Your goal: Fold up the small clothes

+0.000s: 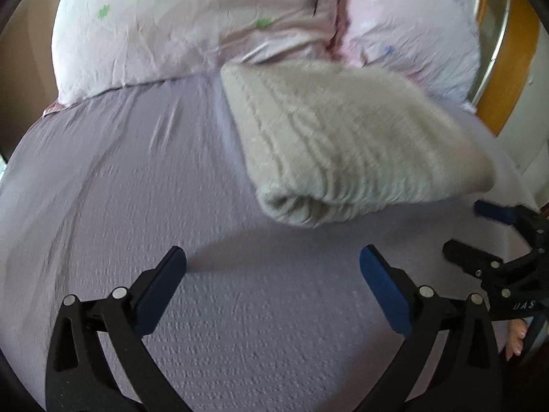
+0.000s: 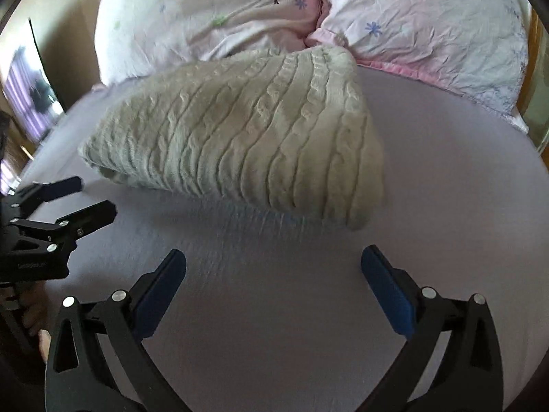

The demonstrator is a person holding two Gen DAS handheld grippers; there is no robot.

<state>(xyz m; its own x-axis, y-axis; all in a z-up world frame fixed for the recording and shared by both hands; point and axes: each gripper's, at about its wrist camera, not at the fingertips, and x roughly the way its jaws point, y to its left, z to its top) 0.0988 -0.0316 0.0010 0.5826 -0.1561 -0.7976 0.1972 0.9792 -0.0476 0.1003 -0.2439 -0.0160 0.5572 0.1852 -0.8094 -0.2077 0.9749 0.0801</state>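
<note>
A cream cable-knit garment (image 1: 346, 140) lies folded into a thick bundle on the lilac bed sheet (image 1: 137, 206); it also shows in the right wrist view (image 2: 247, 144). My left gripper (image 1: 272, 257) is open and empty, hovering over the sheet just short of the bundle's near fold. My right gripper (image 2: 273, 257) is open and empty, also short of the bundle. Each gripper shows in the other's view, the right one at the right edge (image 1: 477, 230) and the left one at the left edge (image 2: 92, 195), both with jaws apart.
Two pale pink flowered pillows (image 2: 212, 17) (image 2: 429, 24) lie behind the garment at the head of the bed. A wooden bed frame (image 1: 507, 68) runs along the right. A picture (image 2: 31, 92) leans on the wall at the left.
</note>
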